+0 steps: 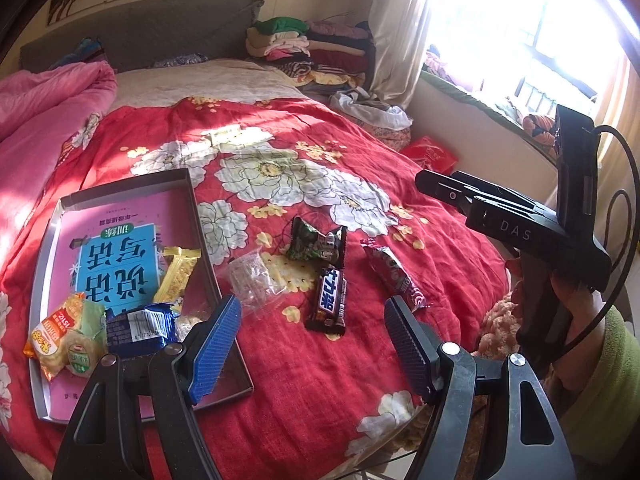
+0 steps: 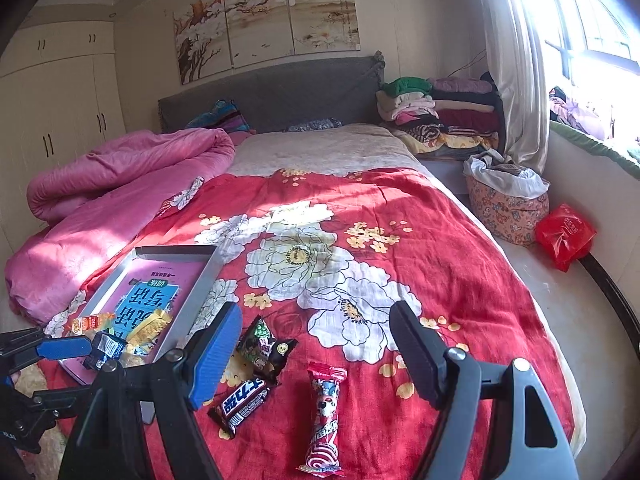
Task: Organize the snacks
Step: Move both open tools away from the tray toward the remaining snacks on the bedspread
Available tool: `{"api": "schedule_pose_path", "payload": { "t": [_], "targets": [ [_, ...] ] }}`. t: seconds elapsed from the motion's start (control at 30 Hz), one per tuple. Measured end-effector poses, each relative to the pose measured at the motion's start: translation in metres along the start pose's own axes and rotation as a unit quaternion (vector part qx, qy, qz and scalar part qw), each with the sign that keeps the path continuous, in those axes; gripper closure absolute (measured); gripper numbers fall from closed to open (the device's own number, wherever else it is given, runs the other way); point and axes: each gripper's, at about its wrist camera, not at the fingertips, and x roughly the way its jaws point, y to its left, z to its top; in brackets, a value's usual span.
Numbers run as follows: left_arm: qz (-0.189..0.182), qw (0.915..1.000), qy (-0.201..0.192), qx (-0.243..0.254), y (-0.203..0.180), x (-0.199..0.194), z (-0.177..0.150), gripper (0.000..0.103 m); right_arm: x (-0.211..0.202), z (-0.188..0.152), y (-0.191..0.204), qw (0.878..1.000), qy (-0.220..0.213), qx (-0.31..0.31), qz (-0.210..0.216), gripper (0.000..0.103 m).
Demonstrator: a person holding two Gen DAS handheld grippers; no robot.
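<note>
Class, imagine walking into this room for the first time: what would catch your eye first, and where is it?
The red floral bedspread fills the foreground. On it, left, a shallow tray holds several snacks, while a chocolate bar, a green-black packet and a pink-wrapped snack lie loose beside it. A pink quilt is bunched at far left.

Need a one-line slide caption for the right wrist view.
Open right claw above a pink-wrapped snack and chocolate bar on the red floral bedspread, tray at left.
</note>
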Motion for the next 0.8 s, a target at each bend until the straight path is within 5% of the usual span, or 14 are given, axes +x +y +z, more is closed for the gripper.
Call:
{"api": "schedule_pose_path", "payload": {
  "t": [0.8],
  "targets": [
    [0.000,0.9958,0.078,-0.048,0.020,0.069,0.014,0.028,0.035,-0.013,0.013,0.998,0.063,-0.020,0.024,0.027]
  ]
}}
